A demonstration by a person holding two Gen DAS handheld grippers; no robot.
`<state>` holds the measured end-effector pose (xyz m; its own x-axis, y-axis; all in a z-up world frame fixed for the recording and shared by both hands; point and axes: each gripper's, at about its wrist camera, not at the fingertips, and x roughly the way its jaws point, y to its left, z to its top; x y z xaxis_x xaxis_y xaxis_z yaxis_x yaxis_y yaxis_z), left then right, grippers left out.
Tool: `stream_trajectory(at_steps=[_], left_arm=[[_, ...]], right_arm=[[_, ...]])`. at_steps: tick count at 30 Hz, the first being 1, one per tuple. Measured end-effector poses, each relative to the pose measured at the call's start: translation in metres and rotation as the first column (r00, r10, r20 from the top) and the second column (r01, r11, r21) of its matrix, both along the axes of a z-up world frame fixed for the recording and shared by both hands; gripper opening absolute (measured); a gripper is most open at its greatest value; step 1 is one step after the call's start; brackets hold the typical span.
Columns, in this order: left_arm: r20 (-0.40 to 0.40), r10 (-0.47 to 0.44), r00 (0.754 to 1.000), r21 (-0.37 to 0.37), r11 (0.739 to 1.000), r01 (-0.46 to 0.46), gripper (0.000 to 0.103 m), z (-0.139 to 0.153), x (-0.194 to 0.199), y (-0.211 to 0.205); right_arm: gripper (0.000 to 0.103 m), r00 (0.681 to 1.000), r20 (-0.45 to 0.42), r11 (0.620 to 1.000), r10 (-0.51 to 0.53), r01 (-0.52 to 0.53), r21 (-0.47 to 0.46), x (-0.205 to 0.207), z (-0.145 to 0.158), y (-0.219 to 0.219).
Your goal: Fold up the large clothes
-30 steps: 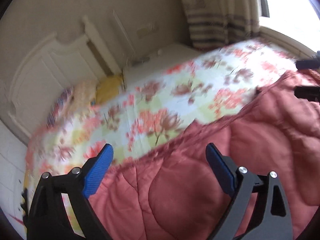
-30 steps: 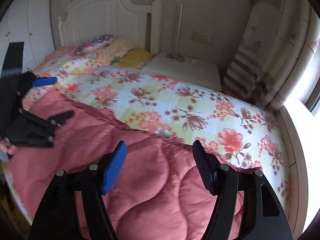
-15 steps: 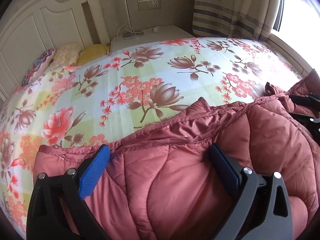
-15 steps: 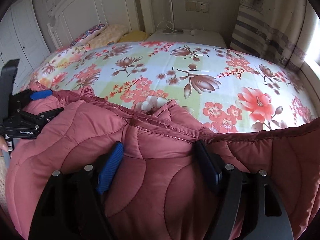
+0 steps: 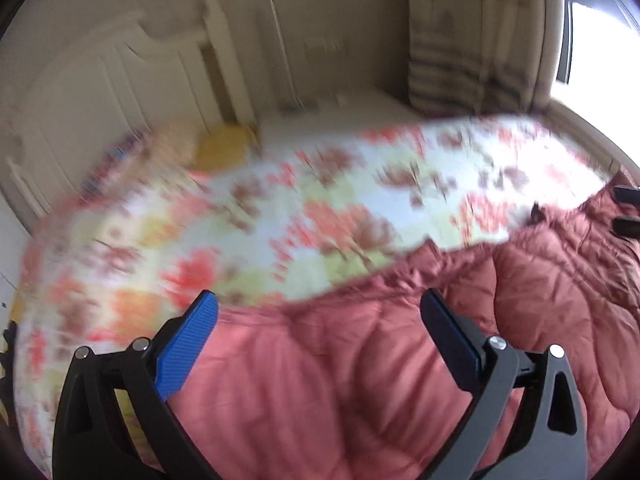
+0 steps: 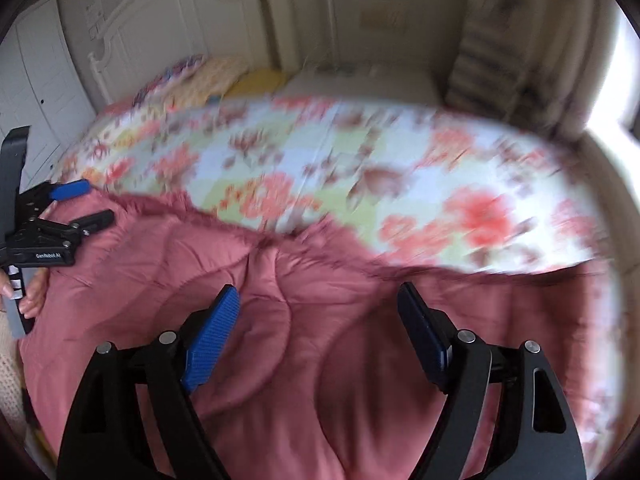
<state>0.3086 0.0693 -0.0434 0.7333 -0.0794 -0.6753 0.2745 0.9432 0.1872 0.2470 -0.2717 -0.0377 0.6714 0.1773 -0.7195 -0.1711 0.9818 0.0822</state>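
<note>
A large pink-red quilted coat [image 5: 400,360] lies spread over the near side of a bed with a floral sheet [image 5: 280,216]; it also shows in the right wrist view [image 6: 320,340]. My left gripper [image 5: 320,312] is open above the coat near its far edge, holding nothing. My right gripper [image 6: 318,304] is open above the coat too, empty. The left gripper also shows at the left of the right wrist view [image 6: 80,204], over the coat's left end. Both views are blurred by motion.
A white headboard [image 6: 180,28] and pillows [image 6: 208,76] stand at the bed's far left. A white bedside table [image 6: 360,80] sits beyond the bed. A striped curtain [image 5: 472,40] and a bright window [image 5: 600,40] are at the right. White cupboard doors [image 6: 40,92] are at the left.
Both grippers have lifted up off the coat since half a second ago. The coat now lies flatter on the bed. Both views are blurred by the motion.
</note>
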Motion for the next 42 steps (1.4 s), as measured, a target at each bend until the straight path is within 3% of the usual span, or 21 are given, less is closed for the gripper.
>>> stream_trajectory(at_steps=[3, 5, 7, 9, 16, 26, 34, 42], left_arm=[[0.010, 0.044, 0.999, 0.083, 0.996, -0.045, 0.101, -0.012, 0.000, 0.010], [-0.064, 0.058, 0.996, 0.142, 0.989, -0.049, 0.101, -0.044, 0.010, 0.013], [-0.123, 0.049, 0.991, 0.042, 0.998, -0.044, 0.101, -0.052, 0.018, 0.025], [-0.165, 0.056, 0.985, -0.036, 0.997, -0.062, 0.101, -0.054, 0.027, 0.033], [-0.244, 0.036, 0.969, -0.162, 0.984, -0.077, 0.101, -0.061, 0.038, 0.046], [-0.277, 0.083, 0.957, -0.247, 0.956, -0.155, 0.101, -0.066, 0.035, 0.058], [-0.282, 0.142, 0.949, -0.240, 0.947, -0.213, 0.101, -0.066, 0.033, 0.057], [-0.313, 0.137, 0.940, -0.219, 0.952, -0.212, 0.101, -0.065, 0.040, 0.056]], right_arm=[[0.091, 0.997, 0.056, 0.997, -0.060, 0.063, -0.053, -0.019, 0.016, -0.022], [0.092, 0.993, -0.006, 0.991, -0.114, 0.113, -0.073, -0.017, -0.003, -0.042], [0.093, 0.983, -0.112, 0.988, -0.147, 0.140, -0.063, -0.005, -0.042, -0.055], [0.096, 0.981, -0.133, 0.988, -0.143, 0.148, 0.032, 0.000, -0.063, -0.065], [0.098, 0.979, -0.141, 0.987, -0.148, 0.156, 0.049, 0.003, -0.066, -0.068], [0.099, 0.984, -0.138, 0.991, -0.113, 0.122, 0.063, 0.017, -0.067, -0.069], [0.099, 0.990, -0.142, 0.997, -0.024, 0.035, 0.070, 0.052, -0.068, -0.071], [0.099, 0.988, -0.150, 0.995, -0.023, 0.037, 0.090, 0.053, -0.065, -0.074]])
